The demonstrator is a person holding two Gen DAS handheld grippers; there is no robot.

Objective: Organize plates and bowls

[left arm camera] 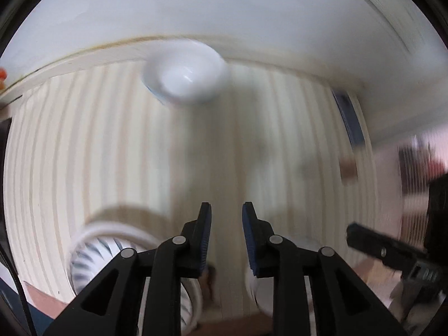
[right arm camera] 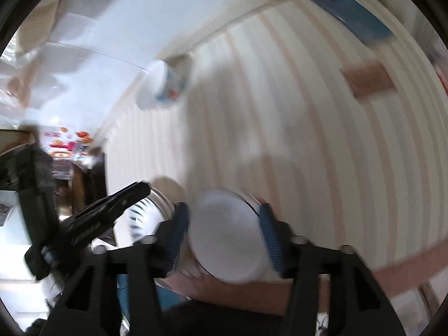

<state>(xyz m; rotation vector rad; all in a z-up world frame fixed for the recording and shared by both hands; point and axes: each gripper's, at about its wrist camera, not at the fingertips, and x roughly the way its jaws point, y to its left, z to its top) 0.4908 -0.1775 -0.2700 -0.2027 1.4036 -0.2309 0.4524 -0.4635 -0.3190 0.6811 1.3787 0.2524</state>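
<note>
A pale striped bench (left arm camera: 84, 140) runs back to a white wall, and both views are smeared by motion. The left claw (left arm camera: 226, 210) is parted and empty, with a white bowl (left arm camera: 186, 72) straight ahead at the far edge. The right claw (right arm camera: 224, 212) straddles another white bowl (right arm camera: 226, 238); whether it grips cannot be told.

— What covers the surface (left arm camera: 112, 140)?
— A cream cloth with pale stripes, blurred in both views.
— What lies on it?
— A white bowl (left arm camera: 186, 74) near the far edge. A striped-rimmed plate (left arm camera: 92, 254) sits at the near edge. A blue flat thing (left arm camera: 350, 117) and a brown block (left arm camera: 348, 169) lie along the right edge, too blurred to name.
</note>
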